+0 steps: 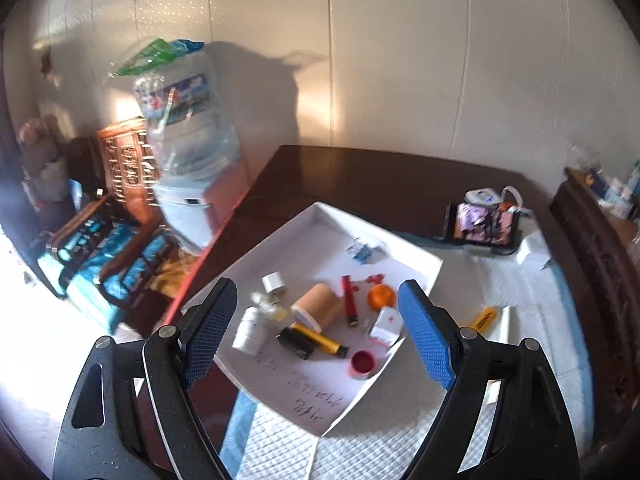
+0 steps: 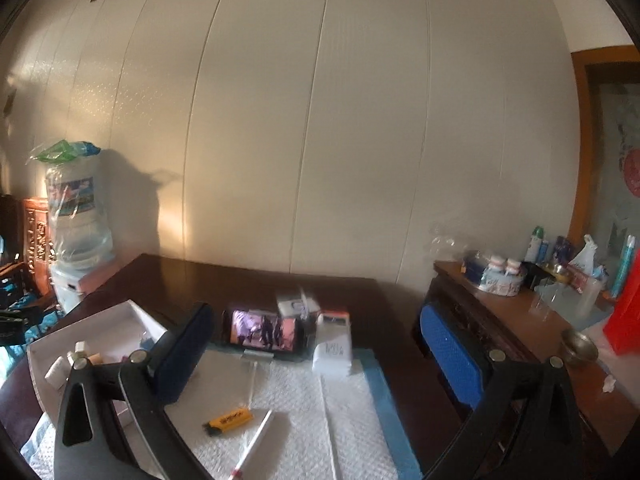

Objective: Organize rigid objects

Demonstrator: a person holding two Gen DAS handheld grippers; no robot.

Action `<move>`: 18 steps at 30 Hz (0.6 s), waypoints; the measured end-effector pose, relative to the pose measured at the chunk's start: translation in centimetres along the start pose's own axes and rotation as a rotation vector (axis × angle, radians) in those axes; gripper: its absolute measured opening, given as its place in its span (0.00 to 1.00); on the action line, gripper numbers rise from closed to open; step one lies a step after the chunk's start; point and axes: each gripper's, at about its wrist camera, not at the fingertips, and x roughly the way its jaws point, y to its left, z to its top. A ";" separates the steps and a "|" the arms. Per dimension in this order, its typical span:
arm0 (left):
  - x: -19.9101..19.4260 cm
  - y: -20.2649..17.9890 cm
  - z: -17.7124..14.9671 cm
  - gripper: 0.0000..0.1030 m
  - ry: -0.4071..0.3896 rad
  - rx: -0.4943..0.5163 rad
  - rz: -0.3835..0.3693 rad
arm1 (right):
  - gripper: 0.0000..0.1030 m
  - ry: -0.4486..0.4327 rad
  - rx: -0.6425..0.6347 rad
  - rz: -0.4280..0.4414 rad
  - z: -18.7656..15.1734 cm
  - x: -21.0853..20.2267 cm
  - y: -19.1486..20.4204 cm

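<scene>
A white tray (image 1: 308, 236) on the dark table holds several small items: a white bottle (image 1: 248, 330), a tan cylinder (image 1: 318, 304), a red stick (image 1: 349, 295), an orange fruit (image 1: 381, 295), a red cap (image 1: 363, 362) and a yellow-and-black tool (image 1: 318, 338). My left gripper (image 1: 316, 286) hovers open above the tray, holding nothing. A yellow lighter (image 2: 230, 419) and a white pen (image 2: 256, 442) lie on the white pad (image 2: 296, 408). My right gripper (image 2: 316, 312) is open and empty, raised over the pad and facing the wall. The tray (image 2: 116, 316) lies to its left.
A propped phone (image 2: 264, 330) with a lit screen, and a white box (image 2: 334, 346) beside it, stand at the pad's far edge. A water dispenser (image 1: 188, 152) stands left of the table. At the right, a side cabinet (image 2: 520, 320) carries bottles and a metal bowl (image 2: 578, 346).
</scene>
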 end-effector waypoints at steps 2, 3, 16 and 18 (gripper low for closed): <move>-0.1 -0.2 -0.5 0.81 0.019 -0.001 -0.024 | 1.00 0.023 0.037 0.056 -0.4 0.1 -0.2; -0.1 -0.3 -0.7 0.81 0.035 -0.006 -0.047 | 1.00 0.033 0.064 0.097 -0.7 0.0 -0.6; -1.5 0.0 -1.5 0.81 0.015 -0.056 -0.033 | 1.00 0.157 0.161 0.395 -3.0 0.1 -0.4; -1.6 0.3 -1.5 0.81 0.011 -0.068 -0.042 | 1.00 0.180 0.135 0.441 -3.2 0.2 0.3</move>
